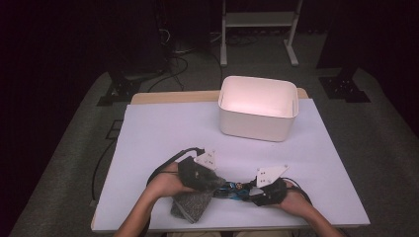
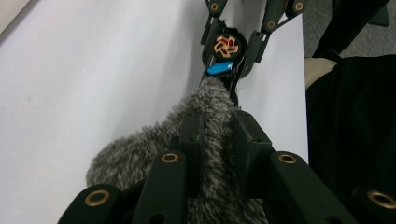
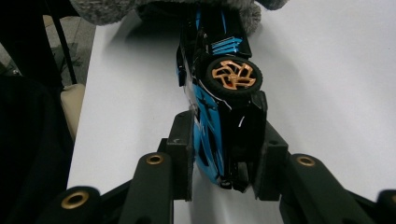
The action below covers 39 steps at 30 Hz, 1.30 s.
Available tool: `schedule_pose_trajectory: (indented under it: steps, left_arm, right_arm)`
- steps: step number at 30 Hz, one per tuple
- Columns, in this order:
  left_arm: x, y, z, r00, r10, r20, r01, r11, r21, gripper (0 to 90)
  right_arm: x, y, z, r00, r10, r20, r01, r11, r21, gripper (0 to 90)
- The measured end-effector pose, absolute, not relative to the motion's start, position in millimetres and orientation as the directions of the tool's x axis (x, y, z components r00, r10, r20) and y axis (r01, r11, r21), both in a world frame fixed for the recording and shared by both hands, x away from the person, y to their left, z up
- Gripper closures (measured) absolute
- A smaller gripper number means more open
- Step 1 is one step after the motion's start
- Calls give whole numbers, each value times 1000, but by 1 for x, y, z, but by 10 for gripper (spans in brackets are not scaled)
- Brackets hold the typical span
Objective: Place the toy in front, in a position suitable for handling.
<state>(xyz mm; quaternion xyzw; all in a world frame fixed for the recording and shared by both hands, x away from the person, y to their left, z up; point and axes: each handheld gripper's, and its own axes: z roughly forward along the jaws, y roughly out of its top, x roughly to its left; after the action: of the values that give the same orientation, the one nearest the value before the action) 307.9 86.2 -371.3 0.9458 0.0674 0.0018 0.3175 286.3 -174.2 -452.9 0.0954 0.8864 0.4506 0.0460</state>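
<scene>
The fuzzy sock (image 2: pixel 154 154) is pinched by the left tongs (image 2: pixel 217 128), the toy car (image 3: pixel 217 102) clamped in the right tongs (image 3: pixel 224 154); car should be fed in straight.

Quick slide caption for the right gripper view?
Right gripper clamps a blue toy car whose front end sits inside a grey fuzzy cloth.

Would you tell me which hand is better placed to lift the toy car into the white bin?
The right. Its gripper already clamps the toy car on its side, while the left gripper is shut on the grey fuzzy cloth. The white bin stands ahead.
</scene>
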Motion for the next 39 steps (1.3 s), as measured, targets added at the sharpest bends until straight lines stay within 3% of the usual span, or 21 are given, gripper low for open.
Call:
schedule_pose_trajectory:
  steps: [7, 11, 18, 28, 39]
  left_arm:
    - [304, 109, -372, 984, 169, -56, 168, -779, 604, 754]
    - [305, 110, -372, 984, 169, -61, 171, -777, 605, 754]
    - [308, 95, -371, 987, 147, -73, 160, -780, 604, 755]
    - [308, 45, -371, 998, 52, -21, 55, -831, 554, 755]
    - [309, 65, -371, 994, 86, -62, 106, -809, 578, 755]
  right_arm:
    - [287, -175, -451, -977, 211, -6, 121, 580, 806, 603]
    - [287, -178, -449, -977, 212, 3, 125, 569, 813, 643]
    - [288, -178, -450, -978, 209, 13, 132, 570, 811, 669]
    - [287, -178, -450, -977, 212, 9, 132, 571, 810, 665]
    - [287, -182, -448, -976, 216, 0, 128, 581, 804, 667]
